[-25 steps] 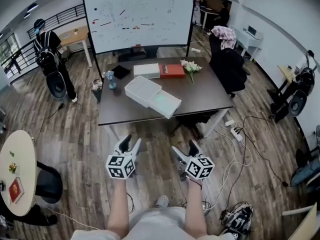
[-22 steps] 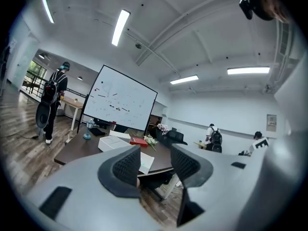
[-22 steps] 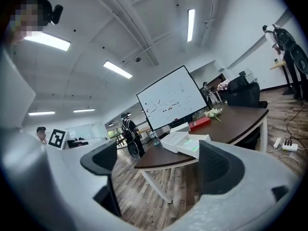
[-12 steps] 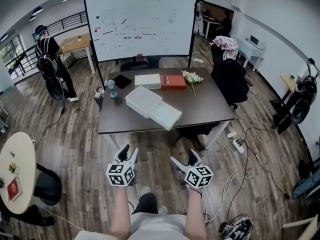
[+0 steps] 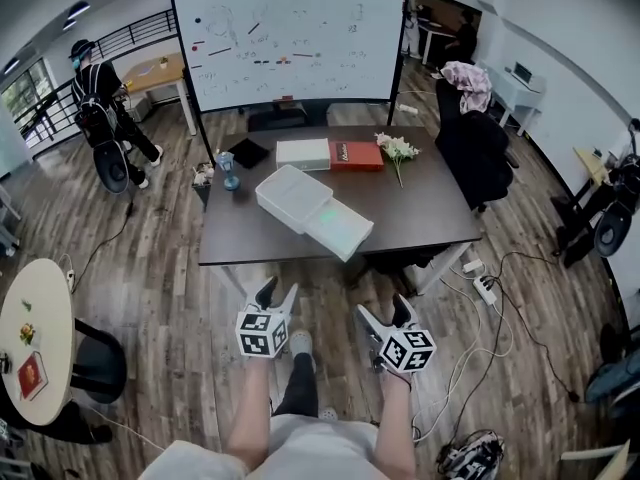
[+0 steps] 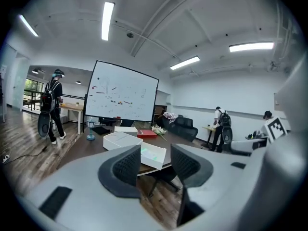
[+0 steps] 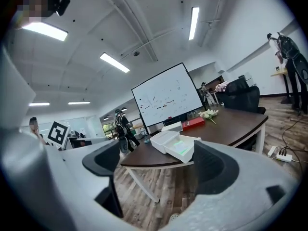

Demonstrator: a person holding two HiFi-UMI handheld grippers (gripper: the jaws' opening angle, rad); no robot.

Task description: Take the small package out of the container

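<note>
Left gripper [image 5: 277,290] gapes empty; right gripper [image 5: 382,310], also empty, has its jaws closing. Step closer, squarely facing the open white plastic container [image 5: 315,211].

Container [image 5: 300,200] contents only greenish smear, too small to tell; whiteboard [image 5: 290,33] writing unreadable.

White container [image 5: 290,194] lies open on the dark worktop [image 5: 420,208], its two halves side by side, skewed across the near edge. In the nearer half lies a flat pale-green shape, probably the package [image 5: 336,220].
</note>
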